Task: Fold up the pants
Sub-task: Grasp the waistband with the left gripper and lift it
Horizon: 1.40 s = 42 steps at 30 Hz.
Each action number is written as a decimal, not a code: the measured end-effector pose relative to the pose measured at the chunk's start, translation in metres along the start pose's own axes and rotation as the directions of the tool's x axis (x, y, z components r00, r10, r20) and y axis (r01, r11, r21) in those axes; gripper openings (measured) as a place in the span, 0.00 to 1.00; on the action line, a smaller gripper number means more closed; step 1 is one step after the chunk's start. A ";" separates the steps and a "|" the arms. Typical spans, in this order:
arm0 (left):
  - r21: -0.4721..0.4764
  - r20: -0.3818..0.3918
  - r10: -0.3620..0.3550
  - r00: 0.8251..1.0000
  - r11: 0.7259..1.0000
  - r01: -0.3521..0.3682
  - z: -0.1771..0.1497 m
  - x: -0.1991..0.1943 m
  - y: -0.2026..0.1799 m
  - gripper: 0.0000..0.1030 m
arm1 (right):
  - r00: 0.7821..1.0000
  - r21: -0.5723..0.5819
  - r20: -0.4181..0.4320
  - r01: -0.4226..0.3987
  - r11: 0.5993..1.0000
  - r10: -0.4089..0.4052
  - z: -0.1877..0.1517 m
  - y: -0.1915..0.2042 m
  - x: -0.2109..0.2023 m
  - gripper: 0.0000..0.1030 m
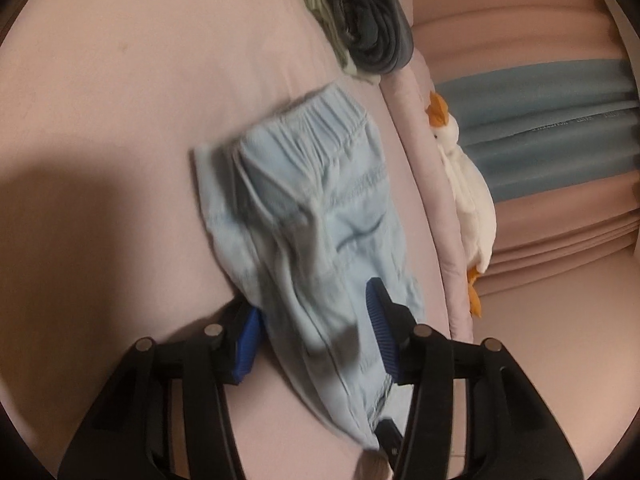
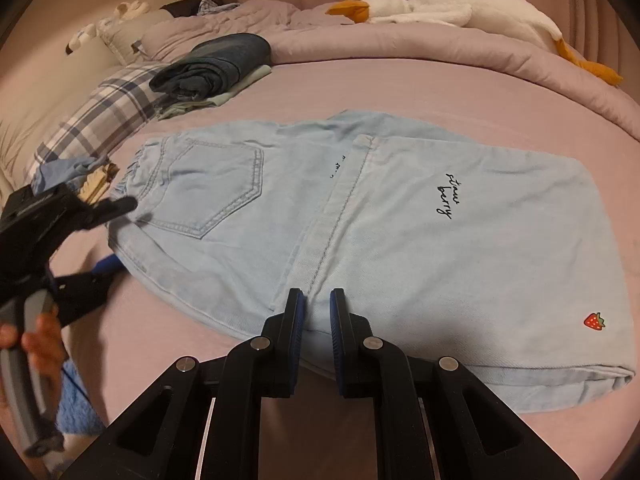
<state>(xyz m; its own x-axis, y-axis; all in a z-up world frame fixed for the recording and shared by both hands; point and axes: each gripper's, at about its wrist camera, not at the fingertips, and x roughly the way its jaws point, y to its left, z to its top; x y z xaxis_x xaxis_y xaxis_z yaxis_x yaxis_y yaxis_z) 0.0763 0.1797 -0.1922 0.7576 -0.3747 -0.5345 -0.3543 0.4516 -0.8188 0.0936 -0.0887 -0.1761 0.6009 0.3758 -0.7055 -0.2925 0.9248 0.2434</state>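
Light blue denim pants [image 2: 440,260] lie folded on the pink bedsheet [image 2: 360,84], back pocket up, with a strawberry mark near the right end. My right gripper [image 2: 318,300] is at their near edge, jaws almost together with the seam fold between the pads. In the left wrist view the pants [image 1: 320,184] run away from me, gathered waistband at the far end. My left gripper [image 1: 312,308] straddles their near end with jaws wide apart and loose fabric between them. From the right wrist view, that left gripper [image 2: 120,234] sits at the pants' left edge, one finger above the cloth and one below.
A pile of folded dark clothes [image 2: 216,64] lies behind the pants, also seen as the dark clothes pile [image 1: 372,20]. A white goose plush [image 2: 440,4] rests on the rolled pink quilt [image 2: 440,48]. A plaid pillow [image 2: 108,108] is at the left. A hand [image 2: 36,336] holds the left gripper.
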 end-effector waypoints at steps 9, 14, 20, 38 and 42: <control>0.051 -0.017 -0.007 1.000 0.999 0.007 0.018 0.001 0.009 0.24 | 1.000 -0.016 -0.005 0.000 1.000 0.000 0.001 0.003 -0.001 0.11; 0.267 0.032 -0.030 0.999 0.963 0.020 0.008 -0.020 -0.016 0.18 | 0.997 -0.027 0.045 -0.069 0.997 0.070 0.013 0.009 -0.015 0.25; 0.418 0.056 -0.021 0.998 0.908 -0.004 0.004 -0.020 -0.029 0.18 | 0.998 -0.037 0.048 0.032 0.999 -0.030 0.056 0.012 0.018 0.25; 0.411 0.007 0.019 1.000 0.911 -0.020 0.006 -0.004 -0.011 0.19 | 0.969 -0.081 -0.187 0.150 0.985 -0.163 0.092 0.032 0.077 0.10; 0.426 0.011 0.040 0.999 0.904 -0.041 0.005 -0.002 -0.013 0.19 | 0.961 -0.238 -0.148 0.194 0.952 -0.232 0.046 0.066 0.049 0.09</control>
<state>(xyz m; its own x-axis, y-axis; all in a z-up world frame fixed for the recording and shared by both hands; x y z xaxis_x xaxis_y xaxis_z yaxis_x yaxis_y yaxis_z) 0.0821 0.1788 -0.1796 0.7488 -0.3476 -0.5643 -0.1174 0.7684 -0.6291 0.1377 -0.0063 -0.1639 0.5358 0.1375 -0.8331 -0.3390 0.9387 -0.0631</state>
